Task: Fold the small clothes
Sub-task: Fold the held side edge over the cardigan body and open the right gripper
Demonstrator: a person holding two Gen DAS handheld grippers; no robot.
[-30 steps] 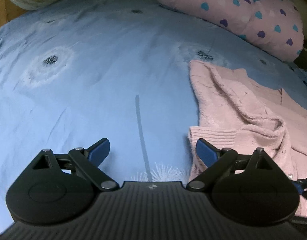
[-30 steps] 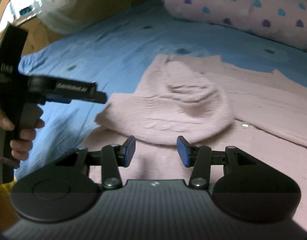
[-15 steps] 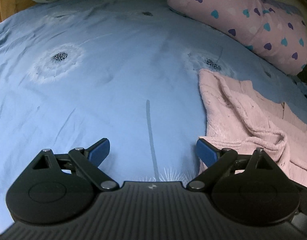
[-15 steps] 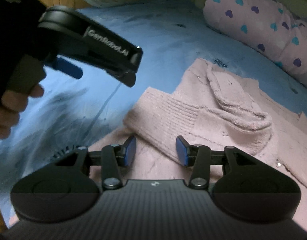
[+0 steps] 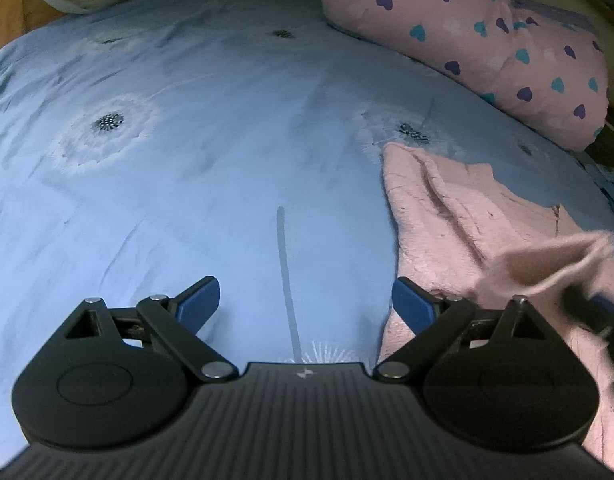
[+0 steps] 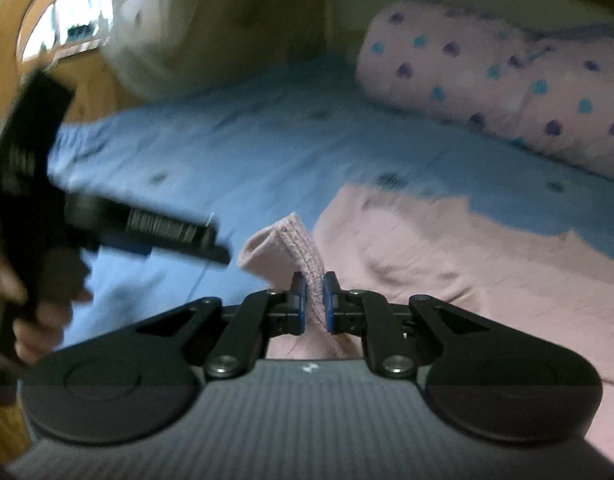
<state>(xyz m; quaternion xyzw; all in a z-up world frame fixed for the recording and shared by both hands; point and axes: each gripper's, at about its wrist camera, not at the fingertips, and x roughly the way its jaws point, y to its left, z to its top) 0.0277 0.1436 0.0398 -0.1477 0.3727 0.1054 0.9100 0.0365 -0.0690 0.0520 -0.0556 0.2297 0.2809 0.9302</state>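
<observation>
Right tongs (image 6: pixel 312 300) are clamping the cuff (image 6: pixel 291 248), lifting it off the bed (image 5: pixel 227 160). Left tongs (image 5: pixel 305 300) are hanging apart, empty, beside the sweater (image 5: pixel 447 208), which is lying mostly flat. Folding is barely starting; body folds remaining.

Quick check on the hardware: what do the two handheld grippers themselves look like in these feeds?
Both match: the left gripper and right gripper have black linkage arms on round pivot discs with silver pins, blue finger pads, and a ribbed dark-grey body bearing a small white logo. No cables are visible. A bare hand grips the left gripper's black handle.
</observation>
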